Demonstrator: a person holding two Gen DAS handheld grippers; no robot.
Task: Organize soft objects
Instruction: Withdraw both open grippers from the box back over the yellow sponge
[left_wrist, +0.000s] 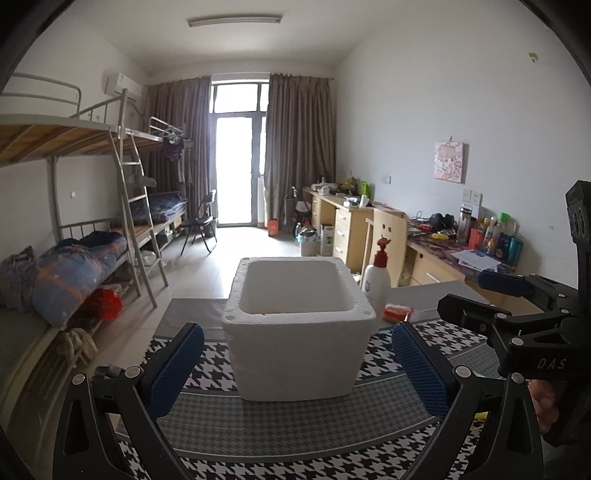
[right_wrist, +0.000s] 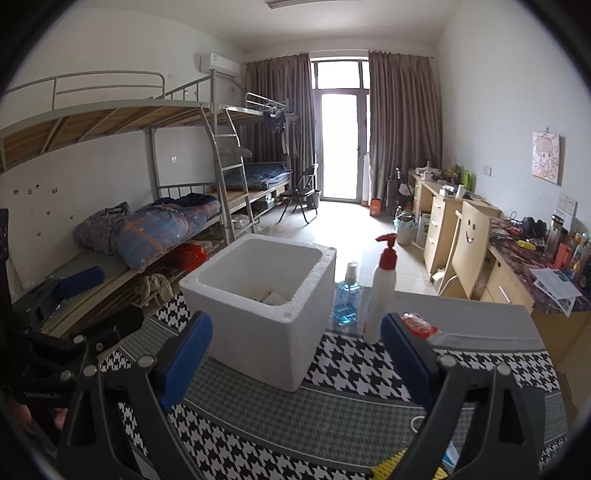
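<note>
**Mia:** What does the left camera see?

**Ben:** The left hand-held gripper (left_wrist: 297, 363) is wide open and holds nothing. A white foam box (left_wrist: 297, 332) stands on the bench (left_wrist: 295, 428), right between the two blue pads (left_wrist: 177, 369). The bench has a black and white cloth (left_wrist: 207, 373) on it. A white bottle with a red pump (left_wrist: 376, 277) stands just behind the box on the right. A small orange pack (left_wrist: 397, 312) lies near the bottle. The right hand-held gripper (left_wrist: 476, 291) shows at the right edge, open too.

**Mia:** And the right camera?

**Ben:** The right hand-held gripper (right_wrist: 297, 354) is wide open and empty. The foam box (right_wrist: 258, 314) sits in front of it, a bit to the left. Something pale lies down inside the box, but I cannot tell what. The pump bottle (right_wrist: 382, 291) stands beside the box, and a blue bottle (right_wrist: 347, 295) stands between them, further back. The orange pack (right_wrist: 419, 325) lies just past the right pad. Something yellow (right_wrist: 391, 463) peeks in at the bottom edge.
</note>
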